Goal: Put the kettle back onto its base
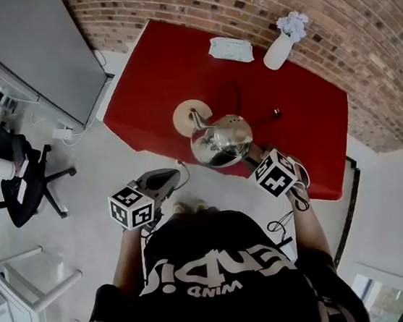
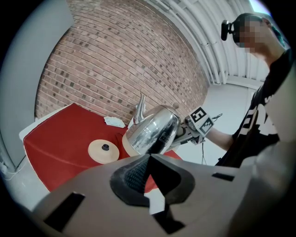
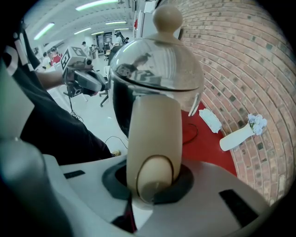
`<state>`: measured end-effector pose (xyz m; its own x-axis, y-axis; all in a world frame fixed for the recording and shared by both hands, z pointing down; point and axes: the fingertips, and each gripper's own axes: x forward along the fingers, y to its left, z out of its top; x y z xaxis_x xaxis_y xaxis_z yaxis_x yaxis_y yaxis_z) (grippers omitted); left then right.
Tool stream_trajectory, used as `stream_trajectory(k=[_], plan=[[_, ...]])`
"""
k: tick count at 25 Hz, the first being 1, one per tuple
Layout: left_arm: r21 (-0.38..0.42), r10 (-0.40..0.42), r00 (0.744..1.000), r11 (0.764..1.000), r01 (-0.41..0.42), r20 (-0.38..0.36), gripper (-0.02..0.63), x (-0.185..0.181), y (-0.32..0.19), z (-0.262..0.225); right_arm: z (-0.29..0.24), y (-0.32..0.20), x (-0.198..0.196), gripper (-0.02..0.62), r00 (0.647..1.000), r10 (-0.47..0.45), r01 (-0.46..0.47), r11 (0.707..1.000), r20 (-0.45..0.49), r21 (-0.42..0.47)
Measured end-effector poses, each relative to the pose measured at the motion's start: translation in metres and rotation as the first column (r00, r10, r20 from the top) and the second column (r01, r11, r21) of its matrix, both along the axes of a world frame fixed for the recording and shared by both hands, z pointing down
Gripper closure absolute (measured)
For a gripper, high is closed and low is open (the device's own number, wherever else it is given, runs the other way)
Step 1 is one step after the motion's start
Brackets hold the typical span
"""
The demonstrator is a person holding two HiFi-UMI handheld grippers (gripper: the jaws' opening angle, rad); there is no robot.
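Note:
A shiny steel kettle (image 1: pixel 221 141) with a beige handle (image 3: pixel 152 134) and a round lid knob hangs tilted over the red table's (image 1: pixel 154 68) near edge. My right gripper (image 3: pixel 152 178) is shut on the handle; it also shows in the head view (image 1: pixel 253 157). The round beige base (image 1: pixel 192 116) lies flat on the table, just left of and behind the kettle, with nothing on it. In the left gripper view the kettle (image 2: pixel 152 132) floats to the right of the base (image 2: pixel 104 150). My left gripper (image 2: pixel 148 156) is shut and holds nothing, off the table's front edge (image 1: pixel 172 173).
A white vase with flowers (image 1: pixel 279 49) and a white tissue pack (image 1: pixel 231 48) stand at the table's far side by the brick wall. A black cord (image 1: pixel 258 120) runs across the cloth. A black office chair (image 1: pixel 13 172) and a grey panel (image 1: pixel 35 53) stand to the left.

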<state>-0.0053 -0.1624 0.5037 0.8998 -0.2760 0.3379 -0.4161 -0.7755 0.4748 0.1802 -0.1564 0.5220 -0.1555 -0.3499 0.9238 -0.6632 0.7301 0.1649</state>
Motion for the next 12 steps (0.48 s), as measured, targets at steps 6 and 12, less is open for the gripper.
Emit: stream_trajectory(k=[6, 12], plan=[[-0.001, -0.007, 1.000, 1.000, 0.007, -0.008, 0.598, -0.001, -0.008, 0.002, -0.007, -0.041, -0.002, 0.529, 1.000, -0.004, 0.004, 1.000, 0.000, 0.031], [-0.006, -0.017, 1.000, 1.000, 0.017, -0.005, 0.597, -0.003, -0.014, 0.005, -0.016, -0.084, 0.000, 0.529, 1.000, -0.001, 0.002, 0.998, -0.019, 0.068]])
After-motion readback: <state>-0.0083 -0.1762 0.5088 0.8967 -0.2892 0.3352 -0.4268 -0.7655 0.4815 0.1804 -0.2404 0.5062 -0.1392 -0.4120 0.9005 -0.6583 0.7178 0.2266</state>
